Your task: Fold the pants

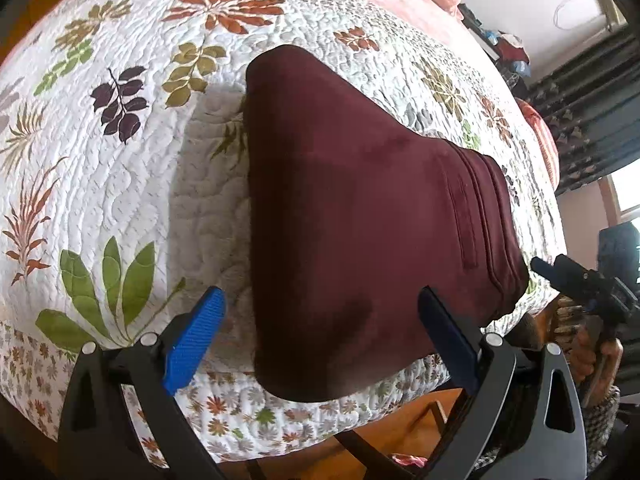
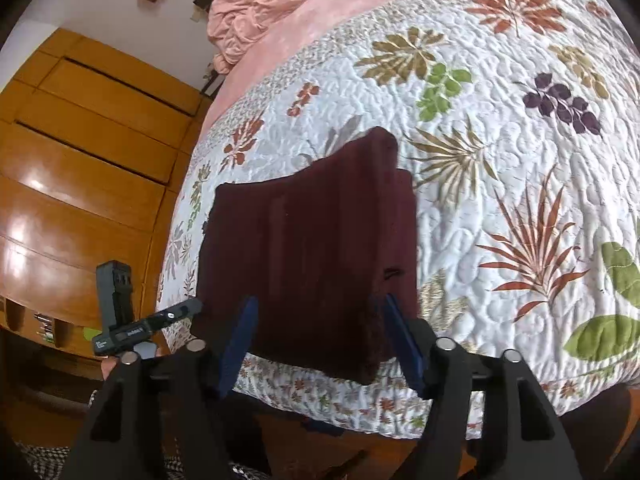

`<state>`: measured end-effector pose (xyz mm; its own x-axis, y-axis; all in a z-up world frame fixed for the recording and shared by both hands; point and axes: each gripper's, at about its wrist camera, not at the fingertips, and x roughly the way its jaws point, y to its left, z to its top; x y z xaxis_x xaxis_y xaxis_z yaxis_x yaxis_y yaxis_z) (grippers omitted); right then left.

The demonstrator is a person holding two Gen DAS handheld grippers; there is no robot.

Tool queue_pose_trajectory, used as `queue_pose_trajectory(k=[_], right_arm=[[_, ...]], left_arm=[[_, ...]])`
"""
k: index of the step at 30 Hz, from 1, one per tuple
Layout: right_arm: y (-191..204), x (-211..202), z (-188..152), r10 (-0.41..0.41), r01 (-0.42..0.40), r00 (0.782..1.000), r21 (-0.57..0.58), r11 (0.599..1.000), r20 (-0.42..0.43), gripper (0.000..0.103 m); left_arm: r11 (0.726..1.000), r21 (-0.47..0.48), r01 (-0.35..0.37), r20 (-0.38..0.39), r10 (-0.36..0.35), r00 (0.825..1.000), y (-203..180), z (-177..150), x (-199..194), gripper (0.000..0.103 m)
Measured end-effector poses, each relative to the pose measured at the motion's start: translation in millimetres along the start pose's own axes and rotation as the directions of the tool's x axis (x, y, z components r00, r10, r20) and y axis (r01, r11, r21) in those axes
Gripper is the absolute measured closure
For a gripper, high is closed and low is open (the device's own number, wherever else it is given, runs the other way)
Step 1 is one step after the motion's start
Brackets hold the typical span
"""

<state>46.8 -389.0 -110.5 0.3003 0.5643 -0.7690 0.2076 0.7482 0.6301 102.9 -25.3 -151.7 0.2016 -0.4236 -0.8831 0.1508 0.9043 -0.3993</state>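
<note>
Pants: maroon pants [image 1: 360, 208] folded into a compact stack, lying on the floral quilt [image 1: 120, 184] at the bed's near edge.
Left gripper [image 1: 320, 340]: jaws spread wide astride the near edge, not pinching.
Right gripper [image 2: 316, 340]: jaws apart astride the stack; pad contact unclear.
Only in right view: wooden wardrobe [image 2: 80, 168].
Hidden: layers beneath the top fold.

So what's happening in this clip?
A person holding a claw in each hand is folding maroon pants on a floral quilt spread over a bed. The pants lie folded near the quilt's edge. The left claw and right claw both stand open around the pants' near edge, gripping nothing.
</note>
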Motion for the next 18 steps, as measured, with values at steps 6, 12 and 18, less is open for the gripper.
queue_pose_trajectory(k=[6,12,18], right_arm=[[-26,15,9,0.067,-0.064,0.996,0.042,0.997,-0.066,0.023],[-49,39,18,0.165,-0.154,0.978,0.086,0.984,-0.131,0.022],[-64,61,21,0.189,-0.174,0.964,0.092,0.98,-0.189,0.02]], left_arm=[[0.999,0.016,0.049,-0.075,-0.047,0.996,12,9,17,0.006],[0.995,0.006,0.095,-0.145,-0.093,0.985,19,22,48,0.006],[0.981,-0.027,0.19,-0.172,-0.192,0.966,21,36,66,0.006]])
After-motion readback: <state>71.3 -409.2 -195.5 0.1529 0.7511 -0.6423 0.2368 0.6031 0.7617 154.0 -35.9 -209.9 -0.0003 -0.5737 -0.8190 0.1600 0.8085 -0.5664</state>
